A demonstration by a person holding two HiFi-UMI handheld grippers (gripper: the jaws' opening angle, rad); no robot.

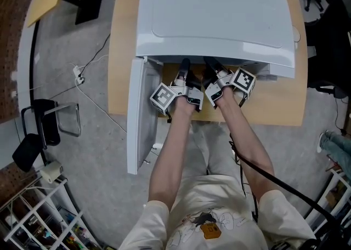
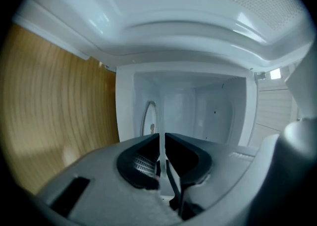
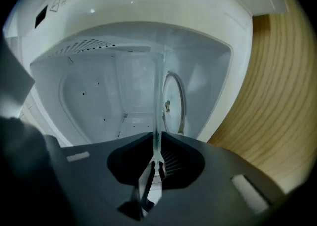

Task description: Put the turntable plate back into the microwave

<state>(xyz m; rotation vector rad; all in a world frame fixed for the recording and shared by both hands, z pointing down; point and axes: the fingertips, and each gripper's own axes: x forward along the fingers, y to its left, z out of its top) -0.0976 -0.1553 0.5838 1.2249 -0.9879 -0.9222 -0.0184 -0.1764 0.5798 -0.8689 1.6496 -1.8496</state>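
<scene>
At the open microwave [image 1: 214, 18] on the counter [image 1: 274, 101], the left gripper [image 2: 161, 146] and right gripper [image 3: 157, 146] each pinch the glass plate [image 3: 159, 101] by its rim, fingers nearly together. The plate seems held just above the roller ring [image 3: 174, 102]; setting it down and letting go remain.

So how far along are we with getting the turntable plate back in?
Done: the microwave door is open and the turntable plate reaches into the cavity. In hand: the left gripper and right gripper each clamp its rim, with the glass edge-on to their cameras. Left: lower it onto the roller ring, which it appears not to rest on yet, then let go and pull out.
</scene>
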